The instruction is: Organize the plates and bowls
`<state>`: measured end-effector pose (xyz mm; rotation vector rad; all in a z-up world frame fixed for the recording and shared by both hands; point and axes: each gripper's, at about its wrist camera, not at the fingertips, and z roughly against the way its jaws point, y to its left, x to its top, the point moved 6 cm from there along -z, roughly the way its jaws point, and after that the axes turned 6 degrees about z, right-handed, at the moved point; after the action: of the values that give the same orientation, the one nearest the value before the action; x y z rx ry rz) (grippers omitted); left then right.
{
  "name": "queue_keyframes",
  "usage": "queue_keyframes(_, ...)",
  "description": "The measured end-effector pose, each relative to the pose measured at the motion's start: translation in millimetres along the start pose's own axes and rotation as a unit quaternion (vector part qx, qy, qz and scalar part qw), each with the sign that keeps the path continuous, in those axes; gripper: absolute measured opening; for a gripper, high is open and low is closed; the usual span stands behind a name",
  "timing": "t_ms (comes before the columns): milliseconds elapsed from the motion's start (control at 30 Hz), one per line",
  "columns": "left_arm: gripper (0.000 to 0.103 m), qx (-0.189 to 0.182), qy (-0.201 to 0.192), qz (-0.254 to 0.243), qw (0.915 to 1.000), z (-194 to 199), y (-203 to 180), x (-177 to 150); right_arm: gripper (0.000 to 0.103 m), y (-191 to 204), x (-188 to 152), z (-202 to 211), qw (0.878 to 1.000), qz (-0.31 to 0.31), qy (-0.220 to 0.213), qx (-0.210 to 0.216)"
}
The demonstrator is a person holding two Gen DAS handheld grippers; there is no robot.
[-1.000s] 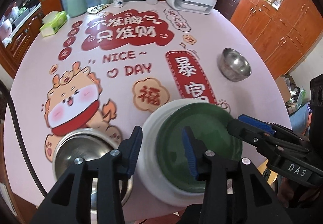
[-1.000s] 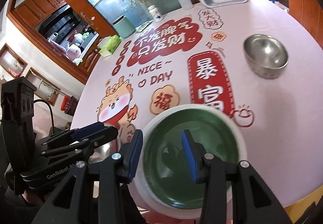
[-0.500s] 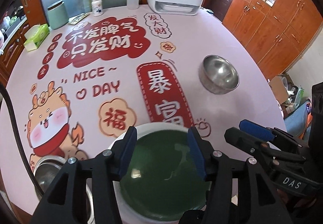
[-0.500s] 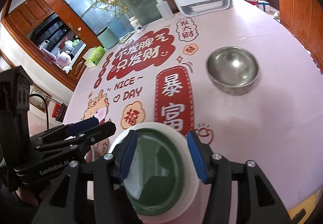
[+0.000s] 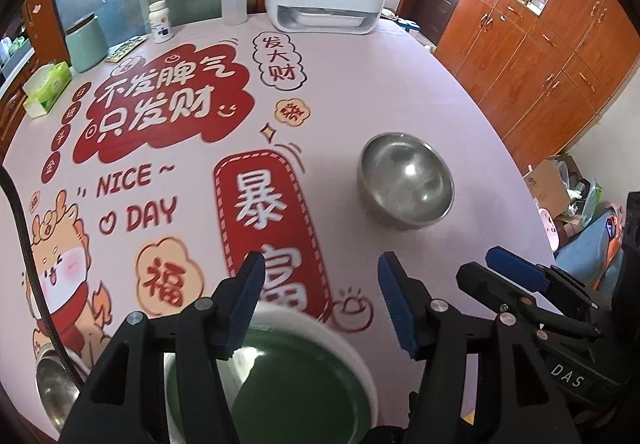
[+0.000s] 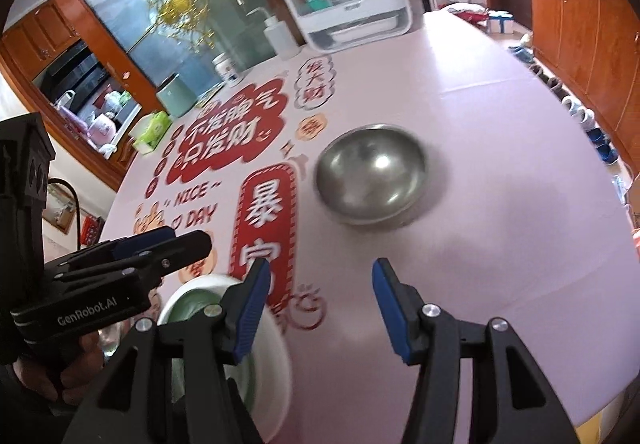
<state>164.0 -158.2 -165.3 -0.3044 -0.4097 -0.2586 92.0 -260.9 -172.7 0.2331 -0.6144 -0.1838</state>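
Both views are brightly and evenly lit, daylight-like, with the strongest light from the glass panel [image 6: 168, 27] at the upper left of the frame, where it washes out pale. Strong fisheye bending curves the wooden cabinets [image 5: 532, 55] at the right edge, and black vignette fills all four corners. The steel bowl [image 5: 406, 179] carries small white highlights and a soft, faint shadow below it; in the right wrist view the steel bowl [image 6: 372, 173] is smeared by motion blur, as is the tablecloth lettering [image 6: 228, 131]. The green-centred plate [image 5: 304, 376] at lower centre is soft and out of focus.
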Motion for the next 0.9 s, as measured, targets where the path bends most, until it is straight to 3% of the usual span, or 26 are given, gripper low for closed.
queue_keyframes(433,0.057,0.005,0.006,-0.007,0.9999,-42,-35,28,0.053,-42,26,-12,0.997,0.019,-0.05,-0.05)
queue_keyframes(900,0.057,-0.001,0.04,0.016,0.9991,-99,-44,34,0.053,-65,27,-54,0.999,0.012,-0.011,-0.028)
